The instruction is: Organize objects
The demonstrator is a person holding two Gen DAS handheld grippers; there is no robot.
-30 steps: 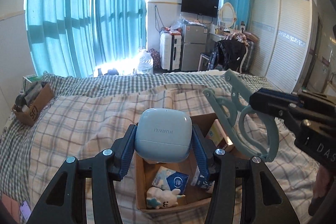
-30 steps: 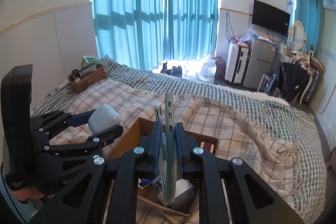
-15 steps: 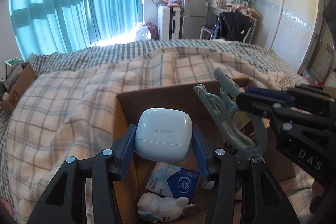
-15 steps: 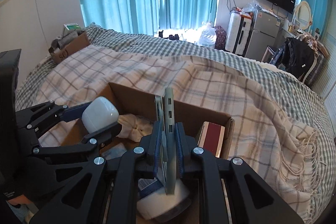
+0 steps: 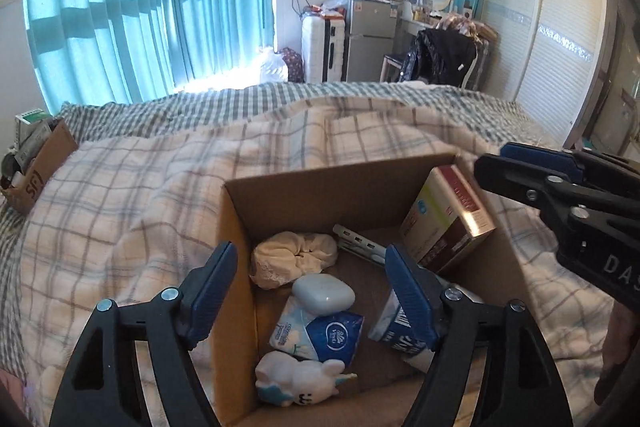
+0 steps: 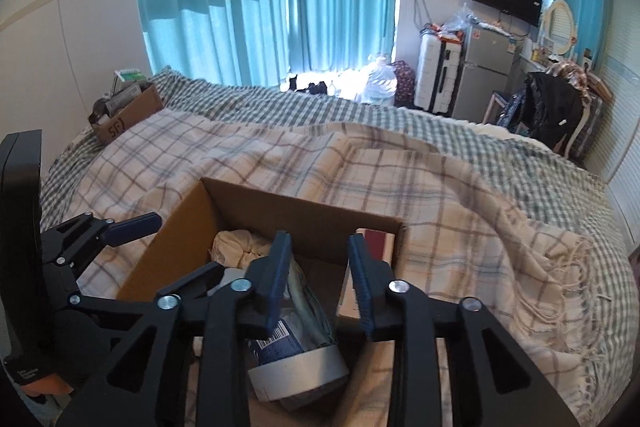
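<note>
The earbud case [image 5: 324, 294] is seen lying inside the cardboard box [image 5: 234, 227] on the bed [image 5: 120, 187], atop a tissue pack [image 5: 320, 335]. The left gripper [image 5: 312, 291] and right gripper [image 6: 320, 277] are held above with jaws open, empty. A release step is judged complete; withdrawal is called for next.

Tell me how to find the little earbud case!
Look in the open cardboard box on the checked bed. Near its middle, between the crumpled cream cloth and the blue tissue pack, lies the earbud case: the only smooth, rounded, pale pebble shape there.
</note>
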